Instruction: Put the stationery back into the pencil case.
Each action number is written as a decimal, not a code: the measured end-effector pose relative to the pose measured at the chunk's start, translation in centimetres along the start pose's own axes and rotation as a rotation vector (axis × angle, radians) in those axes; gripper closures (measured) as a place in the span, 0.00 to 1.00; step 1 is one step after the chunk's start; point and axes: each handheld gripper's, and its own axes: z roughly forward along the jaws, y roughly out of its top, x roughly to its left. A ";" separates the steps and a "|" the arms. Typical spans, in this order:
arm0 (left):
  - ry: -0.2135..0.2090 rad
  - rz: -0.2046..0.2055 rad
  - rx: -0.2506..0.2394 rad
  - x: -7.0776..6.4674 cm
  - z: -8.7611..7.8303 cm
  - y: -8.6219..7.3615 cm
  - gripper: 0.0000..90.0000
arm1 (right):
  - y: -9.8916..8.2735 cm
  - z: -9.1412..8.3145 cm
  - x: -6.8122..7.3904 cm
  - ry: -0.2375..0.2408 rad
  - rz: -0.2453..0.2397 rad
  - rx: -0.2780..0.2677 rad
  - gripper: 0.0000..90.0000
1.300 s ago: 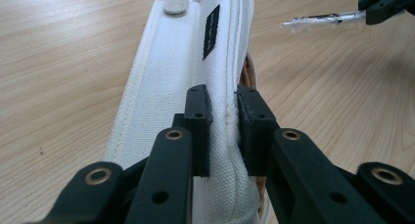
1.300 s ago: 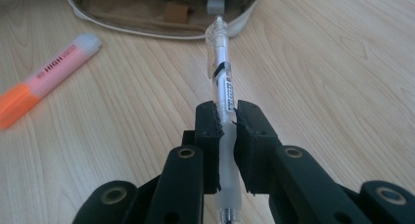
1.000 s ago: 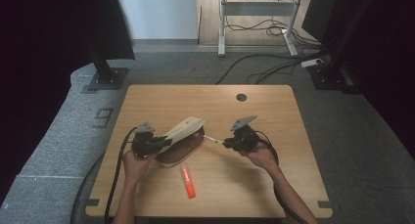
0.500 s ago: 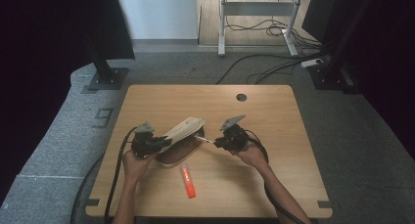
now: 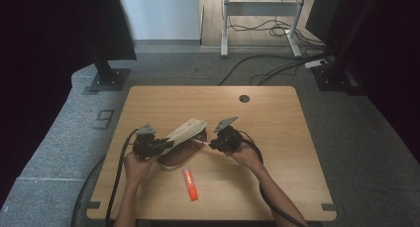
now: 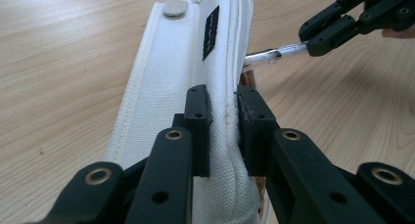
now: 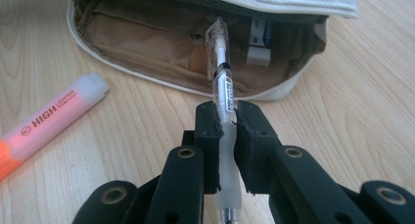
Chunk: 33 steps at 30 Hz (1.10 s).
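A white pencil case (image 5: 174,160) with a brown lining (image 7: 147,38) lies open at the table's front middle. My left gripper (image 5: 166,143) is shut on its white lid (image 6: 195,62) and holds the lid raised. My right gripper (image 7: 226,121) is shut on a clear pen (image 7: 222,72). In the right gripper view the pen's tip reaches into the case's opening, beside a white eraser (image 7: 258,40) that lies inside. In the left gripper view the right gripper (image 6: 337,28) and the pen (image 6: 274,54) come in from the upper right, just past the lid's edge.
An orange highlighter (image 5: 190,184) lies on the wooden table (image 5: 277,123) in front of the case, and appears again at the left in the right gripper view as the highlighter (image 7: 49,116). A cable hole (image 5: 244,98) sits near the far edge.
My right gripper has moved left toward the case with the pen, bringing its tip to the opening. The left gripper and the raised lid have stayed still.
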 end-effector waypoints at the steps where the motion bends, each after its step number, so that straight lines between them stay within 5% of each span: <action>1: 0.000 0.000 0.000 0.0 0.0 0.0 0.86 | 0.1 0.2 0.1 0.002 -0.002 0.001 0.87; 33: -0.008 -0.002 0.003 0.1 0.0 0.0 0.86 | 3.6 5.6 2.4 0.021 -0.106 0.020 0.87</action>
